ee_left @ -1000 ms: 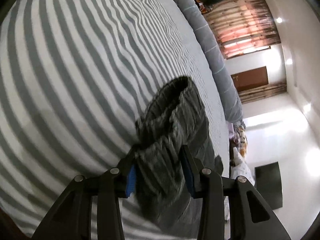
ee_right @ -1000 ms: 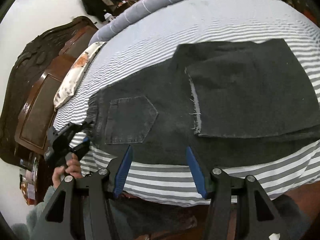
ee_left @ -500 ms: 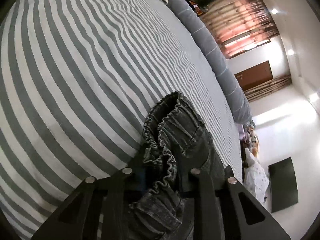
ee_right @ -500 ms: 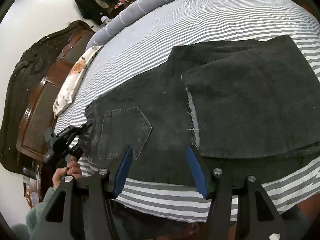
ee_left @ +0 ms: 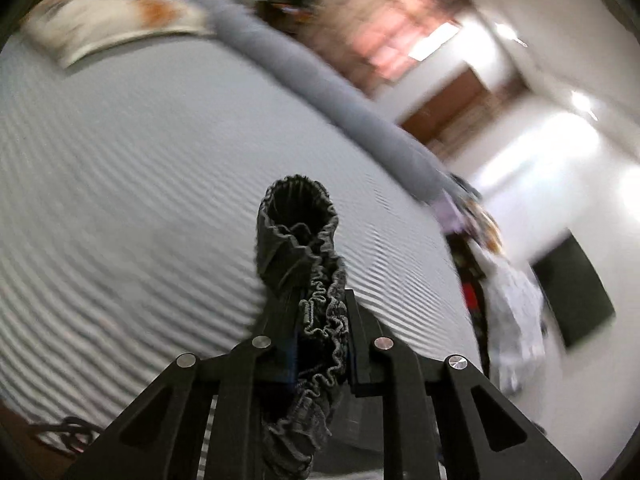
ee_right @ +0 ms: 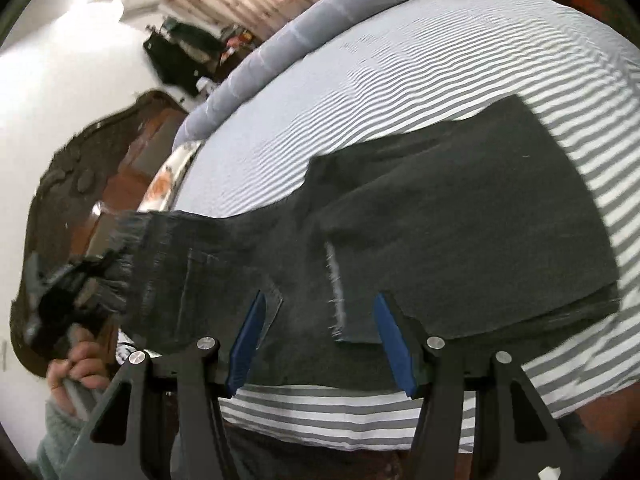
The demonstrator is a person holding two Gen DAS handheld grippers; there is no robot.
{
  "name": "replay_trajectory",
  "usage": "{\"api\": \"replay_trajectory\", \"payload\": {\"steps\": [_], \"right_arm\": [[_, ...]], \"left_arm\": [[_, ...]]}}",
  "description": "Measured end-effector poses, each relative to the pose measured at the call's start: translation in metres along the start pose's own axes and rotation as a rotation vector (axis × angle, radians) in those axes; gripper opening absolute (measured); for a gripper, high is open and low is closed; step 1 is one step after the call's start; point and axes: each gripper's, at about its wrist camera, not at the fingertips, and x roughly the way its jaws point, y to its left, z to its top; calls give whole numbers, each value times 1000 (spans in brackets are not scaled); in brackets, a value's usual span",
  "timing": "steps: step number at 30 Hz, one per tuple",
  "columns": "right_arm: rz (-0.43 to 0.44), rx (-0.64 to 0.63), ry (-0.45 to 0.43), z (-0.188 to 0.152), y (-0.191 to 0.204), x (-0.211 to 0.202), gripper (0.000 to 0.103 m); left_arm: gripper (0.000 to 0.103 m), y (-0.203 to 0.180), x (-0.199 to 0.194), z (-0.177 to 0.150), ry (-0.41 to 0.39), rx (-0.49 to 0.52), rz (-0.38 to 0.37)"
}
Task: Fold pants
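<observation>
Dark grey denim pants (ee_right: 440, 216) lie on the striped bed, legs folded back over the seat, frayed hem (ee_right: 334, 280) showing. My left gripper (ee_left: 320, 312) is shut on the elastic waistband (ee_left: 300, 232) and holds it lifted off the bed; it shows at the left of the right wrist view (ee_right: 80, 284), with the waist end (ee_right: 136, 248) raised. My right gripper (ee_right: 320, 320) is open and empty, hovering over the near edge of the pants beside the back pocket (ee_right: 224, 292).
The grey-and-white striped bedsheet (ee_right: 400, 80) covers the bed. A rolled grey blanket (ee_left: 340, 100) lies along its far side. A patterned pillow (ee_left: 112, 20) and a dark wooden headboard (ee_right: 80, 168) are at the head end.
My left gripper has lifted the waistband up off the bed and swung, blurring its view. My right gripper has moved closer over the pants, still open.
</observation>
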Motion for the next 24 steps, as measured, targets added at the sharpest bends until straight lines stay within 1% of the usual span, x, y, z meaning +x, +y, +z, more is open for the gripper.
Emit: {"api": "replay_trajectory", "payload": {"steps": [2, 4, 7, 8, 10, 11, 14, 17, 20, 24], "right_arm": [[5, 26, -24, 3, -14, -12, 55], [8, 59, -43, 4, -29, -24, 55], [20, 109, -79, 5, -53, -44, 55], [19, 120, -91, 5, -61, -51, 55], [15, 137, -113, 6, -75, -64, 55], [11, 146, -124, 7, -84, -71, 55], [-13, 174, -156, 10, -110, -90, 55], [-32, 221, -182, 9, -142, -105, 55], [-43, 284, -196, 5, -173, -111, 55], [-53, 332, -195, 0, -199, -111, 55]], "left_arm": [[18, -40, 6, -5, 25, 62, -47], [18, -83, 21, -12, 67, 100, -119], [18, -129, 46, -27, 119, 130, -166], [18, -147, 61, -37, 146, 135, -181], [18, -172, 82, -53, 185, 146, -189], [18, -187, 97, -65, 207, 159, -186], [18, -214, 131, -93, 261, 193, -170], [18, -235, 164, -125, 311, 237, -138], [18, -247, 193, -151, 325, 296, -80], [19, -250, 227, -173, 357, 340, -22]]}}
